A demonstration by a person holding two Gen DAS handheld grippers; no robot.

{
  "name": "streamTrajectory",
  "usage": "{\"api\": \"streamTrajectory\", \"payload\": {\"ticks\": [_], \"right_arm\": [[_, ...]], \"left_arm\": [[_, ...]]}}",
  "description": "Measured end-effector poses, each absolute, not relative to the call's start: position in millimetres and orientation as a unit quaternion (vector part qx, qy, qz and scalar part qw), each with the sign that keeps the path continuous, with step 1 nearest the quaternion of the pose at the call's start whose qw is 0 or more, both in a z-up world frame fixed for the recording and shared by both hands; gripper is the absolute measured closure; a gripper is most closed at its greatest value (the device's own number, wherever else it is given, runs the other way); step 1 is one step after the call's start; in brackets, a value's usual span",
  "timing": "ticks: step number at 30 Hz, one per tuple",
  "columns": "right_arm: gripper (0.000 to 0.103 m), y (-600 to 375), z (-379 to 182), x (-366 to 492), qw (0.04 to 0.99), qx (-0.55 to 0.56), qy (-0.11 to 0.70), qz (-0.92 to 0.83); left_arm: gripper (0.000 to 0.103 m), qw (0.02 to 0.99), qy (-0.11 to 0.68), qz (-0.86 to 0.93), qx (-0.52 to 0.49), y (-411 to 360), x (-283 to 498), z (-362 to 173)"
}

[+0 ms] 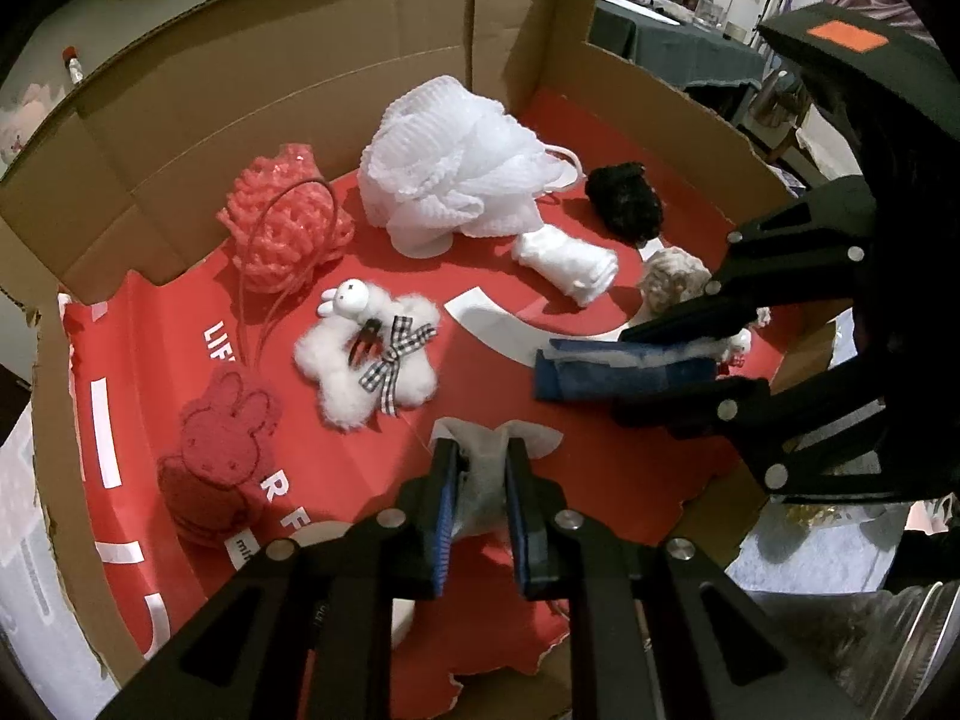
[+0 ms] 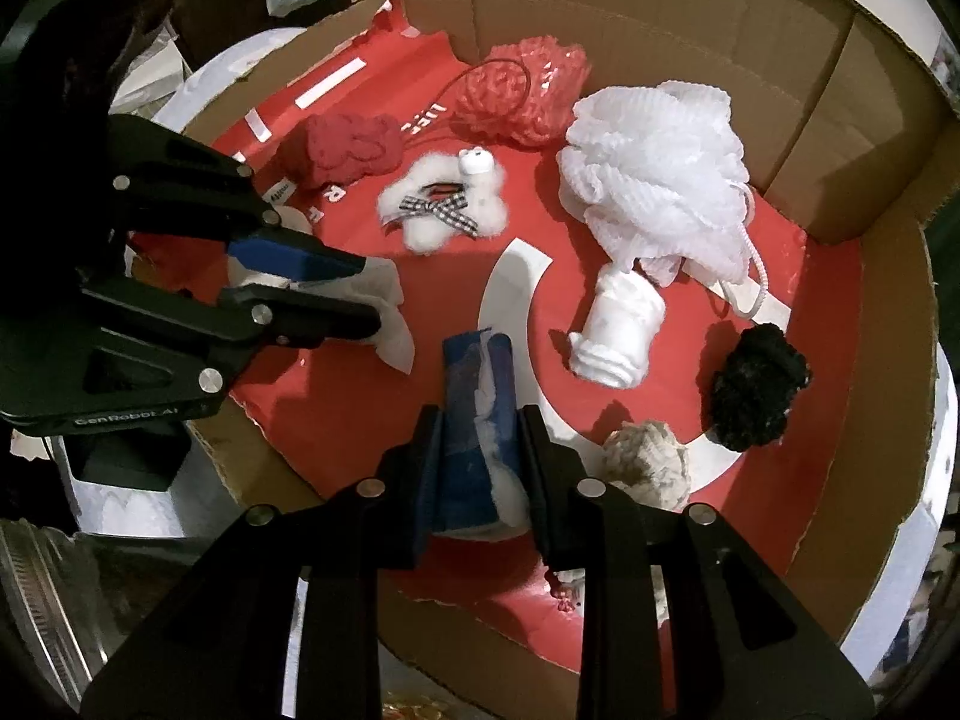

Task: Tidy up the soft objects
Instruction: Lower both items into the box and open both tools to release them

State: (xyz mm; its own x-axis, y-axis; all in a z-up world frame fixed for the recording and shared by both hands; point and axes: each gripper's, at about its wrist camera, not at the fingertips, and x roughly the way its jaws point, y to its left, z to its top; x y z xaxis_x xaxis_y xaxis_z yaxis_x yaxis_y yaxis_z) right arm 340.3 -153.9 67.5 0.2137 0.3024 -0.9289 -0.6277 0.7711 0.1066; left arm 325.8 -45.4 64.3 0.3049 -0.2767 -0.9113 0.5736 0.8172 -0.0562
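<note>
1. A big cardboard box (image 1: 240,60) with a red floor holds many soft things, so this looks like the place where they get sorted.
2. The left gripper (image 1: 480,468) has its jaws closed narrow on a soft white cloth (image 1: 486,468). The cloth is low, near the front edge of the box, and bunches up between the jaws.
3. The right gripper (image 2: 480,456) has its jaws pressed on a blue roll (image 2: 474,408) with white fluff along it. I think it squeezes the sides so the roll cannot slip.
4. The long way of the blue roll runs straight out along the jaws, and its free end points to the middle of the box, at the white curved shape on the floor.
5. The two grippers are near each other but hold different things.
6. Farther in lie a white bath puff (image 1: 456,162), a pink puff (image 1: 282,216), a fluffy white sheep (image 1: 366,354) with a check bow, a red bunny cloth (image 1: 216,444), a rolled white cloth (image 1: 567,264), a black fuzzy ball (image 1: 624,198) and a beige ball (image 2: 648,462). They sit apart, not piled.
</note>
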Motion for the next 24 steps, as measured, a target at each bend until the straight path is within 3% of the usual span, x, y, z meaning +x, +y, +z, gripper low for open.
{"api": "streamTrajectory", "payload": {"ticks": [15, 18, 19, 20, 24], "right_arm": [[0.077, -144.2, 60.6, 338.7, 0.762, -0.167, 0.549, 0.301], [0.066, -145.0, 60.2, 336.2, 0.762, -0.168, 0.547, 0.303], [0.051, -144.9, 60.8, 335.2, 0.764, -0.17, 0.544, 0.303], [0.043, -145.5, 61.5, 334.7, 0.767, -0.171, 0.54, 0.303], [0.043, -144.3, 67.1, 332.6, 0.774, -0.174, 0.529, 0.301]], "left_arm": [[0.065, 0.8, 0.523, -0.263, 0.136, -46.0, 323.7, 62.3], [0.06, 0.803, 0.519, -0.262, 0.133, -45.1, 321.7, 63.6], [0.057, 0.804, 0.518, -0.261, 0.133, -44.6, 320.8, 64.3], [0.057, 0.806, 0.515, -0.26, 0.132, -44.1, 319.8, 65.7], [0.045, 0.814, 0.503, -0.259, 0.127, -41.5, 313.6, 73.6]]}}
